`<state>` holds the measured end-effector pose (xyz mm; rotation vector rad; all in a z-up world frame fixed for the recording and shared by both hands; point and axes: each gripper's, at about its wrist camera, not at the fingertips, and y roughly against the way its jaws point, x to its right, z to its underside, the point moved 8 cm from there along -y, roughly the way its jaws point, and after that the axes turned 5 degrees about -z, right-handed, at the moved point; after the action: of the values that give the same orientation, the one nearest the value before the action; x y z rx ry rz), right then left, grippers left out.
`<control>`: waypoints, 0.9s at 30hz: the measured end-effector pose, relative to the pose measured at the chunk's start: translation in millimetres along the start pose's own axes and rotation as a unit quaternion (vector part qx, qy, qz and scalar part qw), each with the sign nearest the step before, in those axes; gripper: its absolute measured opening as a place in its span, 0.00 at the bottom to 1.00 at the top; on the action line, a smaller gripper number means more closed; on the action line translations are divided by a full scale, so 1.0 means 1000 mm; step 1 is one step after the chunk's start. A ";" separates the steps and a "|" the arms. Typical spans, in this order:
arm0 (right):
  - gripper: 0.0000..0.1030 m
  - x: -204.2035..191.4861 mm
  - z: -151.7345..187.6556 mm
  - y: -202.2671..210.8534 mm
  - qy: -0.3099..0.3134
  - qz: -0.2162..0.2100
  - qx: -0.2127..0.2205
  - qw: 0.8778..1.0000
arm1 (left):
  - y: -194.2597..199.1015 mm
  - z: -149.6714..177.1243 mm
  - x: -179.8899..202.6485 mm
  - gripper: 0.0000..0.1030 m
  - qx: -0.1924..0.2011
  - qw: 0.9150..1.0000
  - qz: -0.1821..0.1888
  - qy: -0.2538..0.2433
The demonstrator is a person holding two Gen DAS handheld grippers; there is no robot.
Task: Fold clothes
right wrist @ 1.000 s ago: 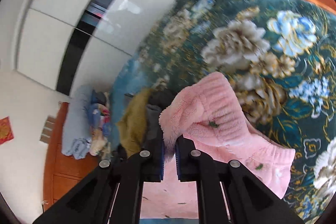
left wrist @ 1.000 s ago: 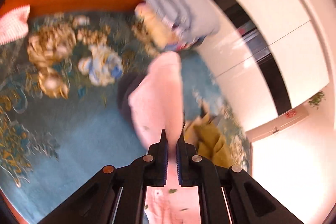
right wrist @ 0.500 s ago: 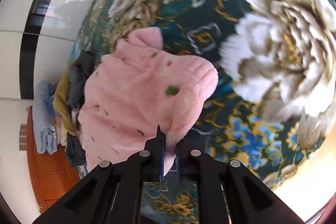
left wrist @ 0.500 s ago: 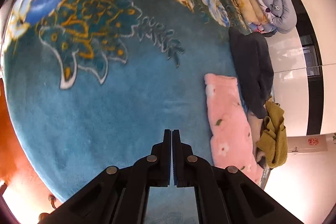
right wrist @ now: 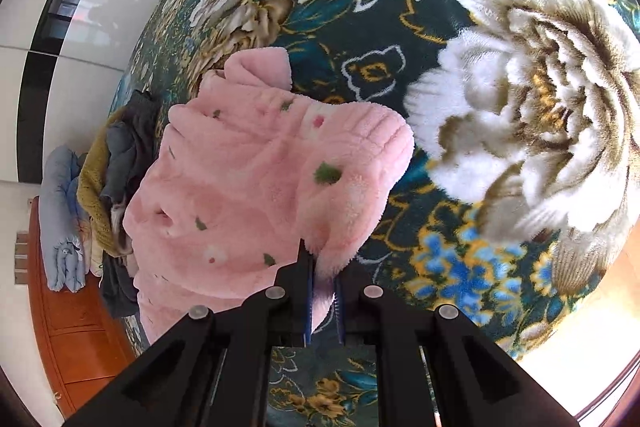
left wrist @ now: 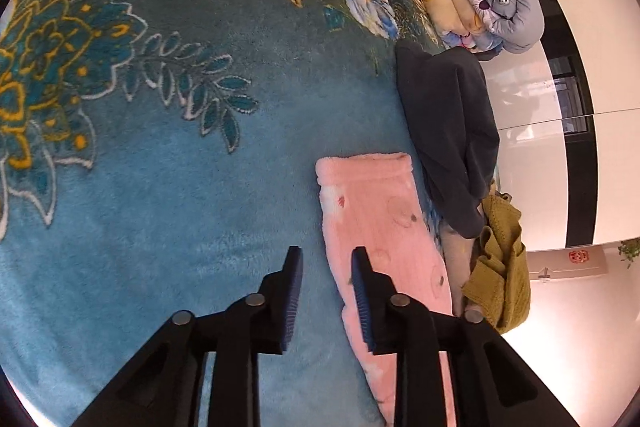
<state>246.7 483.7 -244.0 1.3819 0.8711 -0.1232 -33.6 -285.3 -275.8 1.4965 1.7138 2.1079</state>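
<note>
Right gripper (right wrist: 322,291) pinches the pink garment (right wrist: 256,195), holding that edge for folding. Left gripper (left wrist: 326,291) has just been opening, nothing between its jaws.

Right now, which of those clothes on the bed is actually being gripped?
The fluffy pink garment; the right gripper pinches its edge. The dark grey and mustard pieces lie untouched.

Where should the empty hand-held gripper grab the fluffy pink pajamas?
Probably the pink pajamas' long left edge, just ahead of the open left hand-held gripper. Come from above at a slant: they lie flat on the blue blanket, so only an edge pinches.
</note>
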 end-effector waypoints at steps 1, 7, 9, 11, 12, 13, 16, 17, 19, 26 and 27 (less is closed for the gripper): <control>0.09 0.000 0.000 -0.001 -0.002 0.004 -0.001 1.000 | -0.007 -0.003 0.002 0.36 -0.002 1.000 0.003 0.004; 0.09 -0.002 -0.005 -0.006 -0.002 0.029 -0.003 1.000 | -0.050 -0.021 0.002 0.41 -0.012 0.999 -0.025 0.020; 0.09 -0.002 -0.005 -0.006 -0.003 0.035 -0.002 0.999 | -0.057 -0.028 0.003 0.40 -0.004 0.999 -0.010 0.032; 0.09 -0.001 -0.004 -0.005 -0.005 0.042 -0.002 0.999 | -0.062 -0.033 0.005 0.34 -0.001 0.999 0.000 0.038; 0.09 -0.001 -0.004 -0.005 -0.005 0.045 -0.001 0.999 | -0.065 -0.034 0.006 0.27 -0.002 0.999 -0.001 0.040; 0.09 -0.001 -0.004 -0.005 -0.007 0.047 0.000 0.999 | -0.067 -0.034 0.006 0.08 -0.005 0.999 -0.008 0.037; 0.09 -0.002 -0.003 -0.005 -0.011 0.054 0.004 0.998 | -0.065 -0.037 0.012 0.07 0.003 1.000 -0.019 0.024; 0.09 -0.003 -0.004 -0.005 -0.013 0.055 0.006 0.998 | -0.058 -0.038 0.016 0.06 0.012 1.000 -0.018 0.018; 0.09 -0.007 -0.005 -0.001 -0.012 0.054 0.012 0.998 | -0.038 -0.047 0.026 0.06 0.036 0.999 -0.017 -0.002; 0.09 -0.057 -0.015 0.046 0.047 -0.041 0.062 0.996 | 0.095 -0.075 0.044 0.05 0.137 0.988 0.061 -0.042; 0.09 -0.062 -0.013 0.055 0.069 -0.050 0.067 0.994 | 0.105 -0.074 0.032 0.05 0.147 0.987 0.051 -0.044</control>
<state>227.8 482.7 -162.1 1.4856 1.0641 -0.1657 -47.6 -362.5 -168.6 1.7562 2.0268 1.8608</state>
